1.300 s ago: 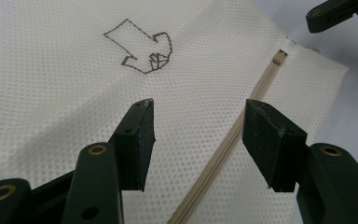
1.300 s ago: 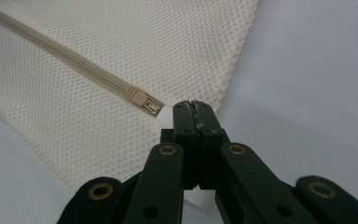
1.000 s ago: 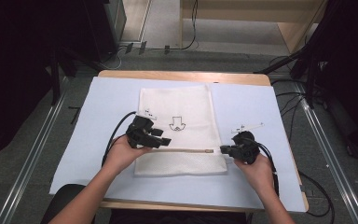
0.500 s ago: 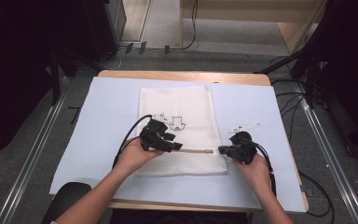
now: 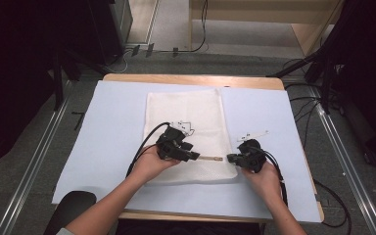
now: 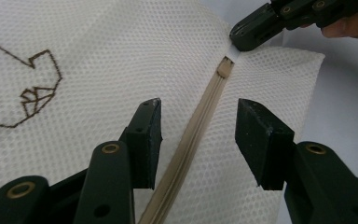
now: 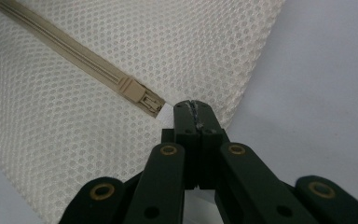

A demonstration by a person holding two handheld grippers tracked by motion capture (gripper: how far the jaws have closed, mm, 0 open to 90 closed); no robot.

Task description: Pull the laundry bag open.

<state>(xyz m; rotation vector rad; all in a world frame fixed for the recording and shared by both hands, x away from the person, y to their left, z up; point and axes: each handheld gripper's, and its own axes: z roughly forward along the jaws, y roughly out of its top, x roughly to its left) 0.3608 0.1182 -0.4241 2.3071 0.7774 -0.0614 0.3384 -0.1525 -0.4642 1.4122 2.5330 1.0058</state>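
Observation:
A white mesh bag (image 5: 191, 107) with a brown arrow print lies flat on a pale blue sheet (image 5: 112, 127). A tan zipper (image 5: 210, 158) runs across its near end. My left gripper (image 6: 198, 112) is open and straddles the zipper (image 6: 205, 107); its jaws have just been closing, and the pads stand clear of the tape on both sides. My right gripper (image 7: 193, 108) is shut on the small white pull tab (image 7: 168, 112) at the zipper slider (image 7: 144, 99), near the bag's right edge. In the high view the left gripper (image 5: 196, 156) sits a short way left of the right gripper (image 5: 231, 158).
The sheet covers a wooden table (image 5: 191, 80). Black cables trail from both grippers toward the person. A small white label (image 5: 253, 134) lies on the sheet right of the bag. Dark stands and cables ring the table on the floor.
My left hand has slid right along the zipper toward the right gripper, and its jaws stand narrower than before. The right hand has stayed in place.

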